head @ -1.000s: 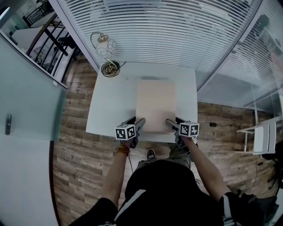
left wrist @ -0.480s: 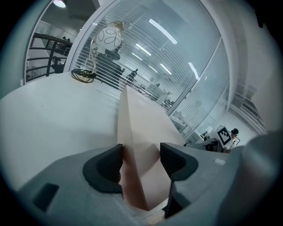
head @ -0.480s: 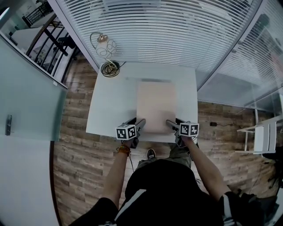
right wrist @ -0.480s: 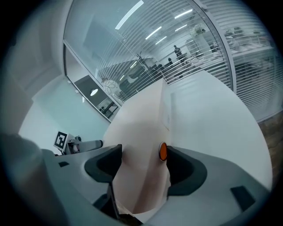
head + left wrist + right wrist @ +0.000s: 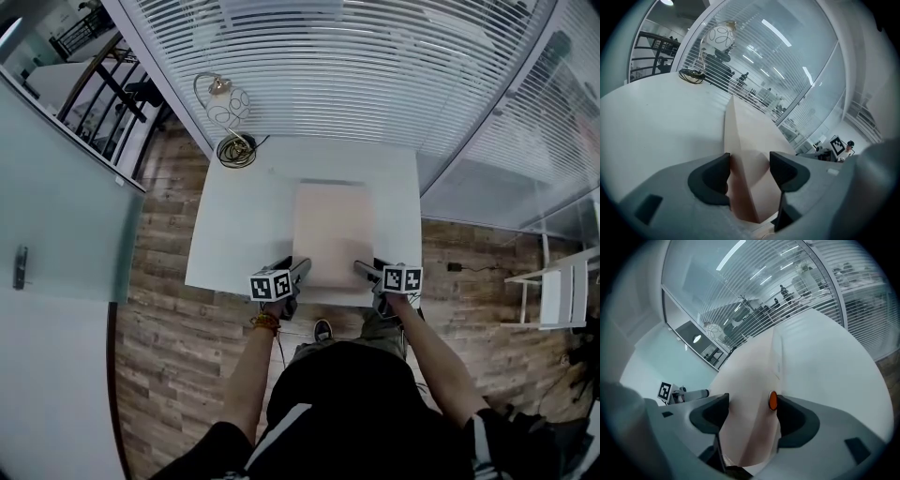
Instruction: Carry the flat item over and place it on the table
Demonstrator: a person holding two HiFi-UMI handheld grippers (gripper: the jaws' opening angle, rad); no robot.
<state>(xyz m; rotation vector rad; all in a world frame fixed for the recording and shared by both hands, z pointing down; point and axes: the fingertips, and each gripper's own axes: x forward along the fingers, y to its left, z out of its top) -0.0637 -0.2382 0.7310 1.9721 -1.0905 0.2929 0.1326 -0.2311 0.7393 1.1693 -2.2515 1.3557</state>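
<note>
In the head view the person [image 5: 352, 403] stands at the near edge of the table [image 5: 234, 234]. Both arms are stretched forward and a little down, with the elbows close to the body. The left wrist carries a bracelet [image 5: 262, 322].

The left gripper [image 5: 299, 269] and the right gripper [image 5: 362, 270] are side by side at the same height, both pointing away from the person. Each one has hold of a near corner of the flat item [image 5: 333, 230].

In the left gripper view the jaws of the left gripper [image 5: 749, 172] are part way open, and the beige flat item [image 5: 752, 140] fills the gap between them, pressed from both sides. In the right gripper view the right gripper [image 5: 750, 414] clamps the flat item [image 5: 750, 380] in the same way. An orange dot [image 5: 773, 401] is on the pad at its right side.

The flat item is over the middle of the white table and reaches from the near edge toward the far side. I cannot tell if it lies fully on the top.

At the far left corner of the table stands a lamp [image 5: 223, 101], with a coiled cable [image 5: 235, 149] at its foot. Behind the table are white blinds [image 5: 356, 66]. A white chair [image 5: 559, 292] stands on the wooden floor [image 5: 159, 328] at the right.
</note>
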